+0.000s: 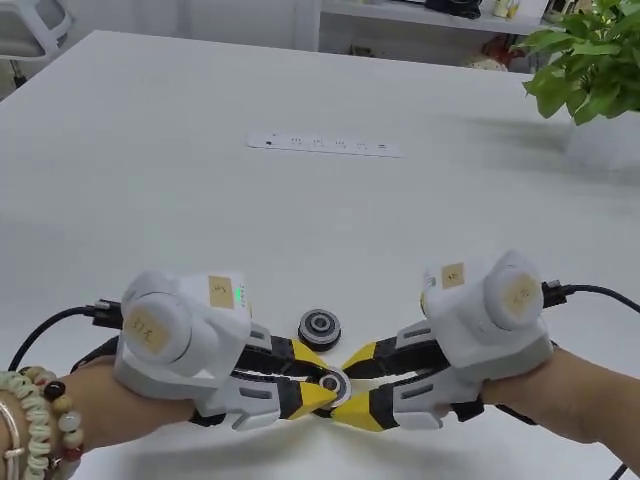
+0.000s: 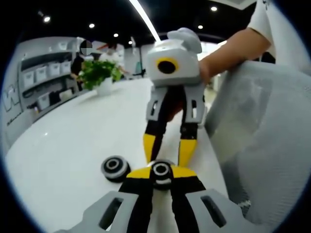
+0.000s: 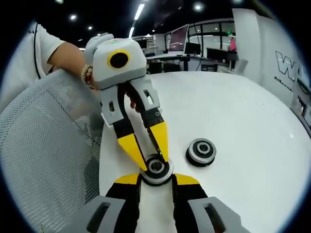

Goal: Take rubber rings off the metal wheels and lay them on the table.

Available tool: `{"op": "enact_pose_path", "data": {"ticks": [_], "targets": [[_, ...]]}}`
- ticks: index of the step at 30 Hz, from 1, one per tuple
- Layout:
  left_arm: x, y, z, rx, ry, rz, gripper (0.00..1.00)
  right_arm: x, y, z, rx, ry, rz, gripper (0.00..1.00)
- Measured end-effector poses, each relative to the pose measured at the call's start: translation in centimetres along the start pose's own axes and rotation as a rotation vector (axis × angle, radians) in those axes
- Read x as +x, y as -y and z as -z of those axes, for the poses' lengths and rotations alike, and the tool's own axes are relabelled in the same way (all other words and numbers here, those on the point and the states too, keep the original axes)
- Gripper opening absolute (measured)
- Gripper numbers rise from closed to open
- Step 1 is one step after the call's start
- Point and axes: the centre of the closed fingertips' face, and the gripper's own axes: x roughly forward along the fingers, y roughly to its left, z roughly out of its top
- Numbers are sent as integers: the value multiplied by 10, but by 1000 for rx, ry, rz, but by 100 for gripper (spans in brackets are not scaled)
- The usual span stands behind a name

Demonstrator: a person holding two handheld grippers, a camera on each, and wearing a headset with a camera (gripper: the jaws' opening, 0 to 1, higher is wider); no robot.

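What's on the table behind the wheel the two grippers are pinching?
A second wheel, black ring on, lies flat just beyond the pinched wheel; a white power strip sits farther back. The table under the pinched wheel is hidden by the jaws.

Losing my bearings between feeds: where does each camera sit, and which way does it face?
Head view: on the headset, looking down over the table; left hand and right hand hold the left gripper and right gripper on one wheel.
Left gripper view: on the left gripper, facing the right gripper and the plant; the right forearm shows.
Right gripper view: on the right gripper, facing the left gripper; the left wrist shows.
Shared: that wheel and a second wheel, seen from opposite sides.
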Motion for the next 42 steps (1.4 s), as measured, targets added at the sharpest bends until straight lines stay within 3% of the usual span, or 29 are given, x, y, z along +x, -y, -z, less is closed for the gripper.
{"op": "enact_pose_path", "data": {"ticks": [4,5,6,7,9,17,19,21,23,27,31,34,42], "targets": [[0,0,0,0,0,0,13,-3,1,4,-8,-13,-4,18],[0,-1,0,0,0,-1,13,-8,4,11,-24,-44,5,13],[-1,-2,1,-1,0,-3,13,-9,6,12,-9,-37,10,3],[-1,-1,1,-5,1,-1,13,-9,4,9,44,-4,2,1],[-1,-1,0,-3,1,-4,13,-8,7,10,-1,-22,11,1],[-1,-1,1,-5,1,-5,13,-6,10,9,47,-38,22,0],[-1,-2,1,-7,2,-5,13,-6,12,9,77,-41,29,0],[0,-2,1,-6,0,-6,13,-7,12,10,165,-53,39,0],[0,-2,1,-4,-1,-7,13,-8,13,10,202,-54,39,0],[-1,-2,1,-1,-3,-7,13,-10,15,8,357,-27,40,0],[-1,-2,1,2,-5,-9,13,-12,17,6,467,7,37,0],[-1,-2,1,2,-6,-10,13,-13,16,7,473,12,30,0],[-1,-2,1,2,-9,-13,13,-15,15,0,573,49,4,0]]}}
